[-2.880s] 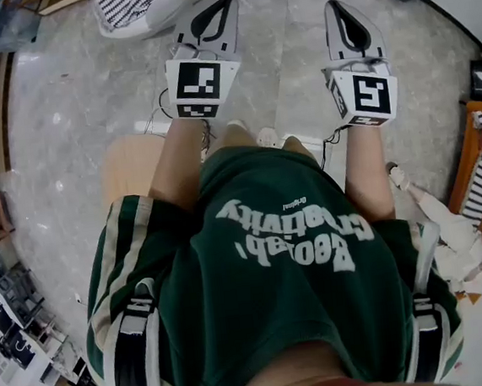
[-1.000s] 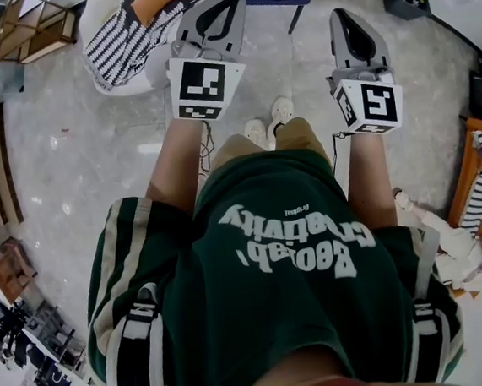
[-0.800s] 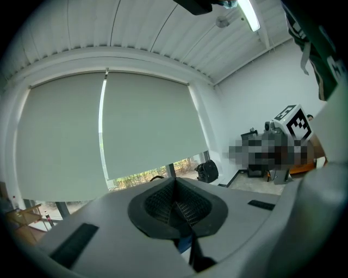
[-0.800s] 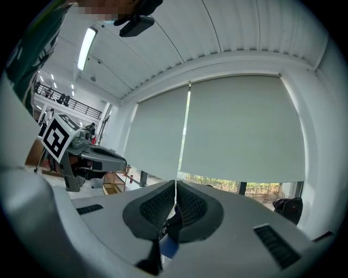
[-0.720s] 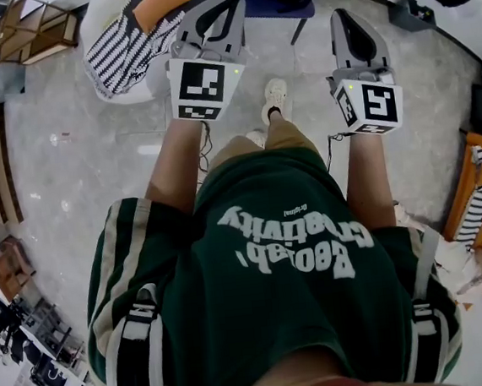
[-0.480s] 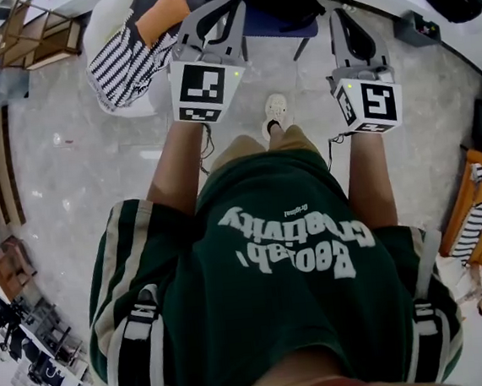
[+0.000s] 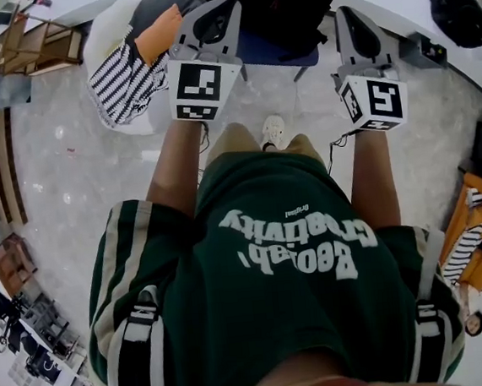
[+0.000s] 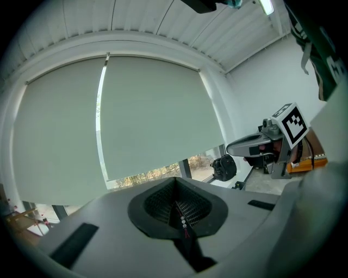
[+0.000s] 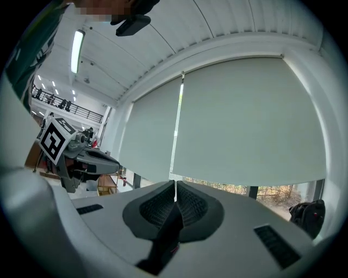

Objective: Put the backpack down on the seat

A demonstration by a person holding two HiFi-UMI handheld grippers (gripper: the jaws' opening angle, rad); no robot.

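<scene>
Grey marble floor (image 7: 68,162), blue seat (image 7: 282,50), left tongs (image 8: 175,182) and right tongs (image 9: 175,185) pressed together

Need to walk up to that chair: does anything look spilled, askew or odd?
Nothing spilled or broken. The blue chair stands upright with a black bag on it; striped and orange clothes lie heaped on the white seat beside it.

We look down past our dark green printed shirt (image 7: 272,253) at the left hand-held gripper (image 7: 211,17) and right hand-held gripper (image 7: 347,21), both held out over the grey marble floor (image 7: 77,161). Ahead, a black fabric backpack (image 7: 287,5) rests on a blue chair seat (image 7: 278,53), beside a white beanbag (image 7: 121,8).
</scene>
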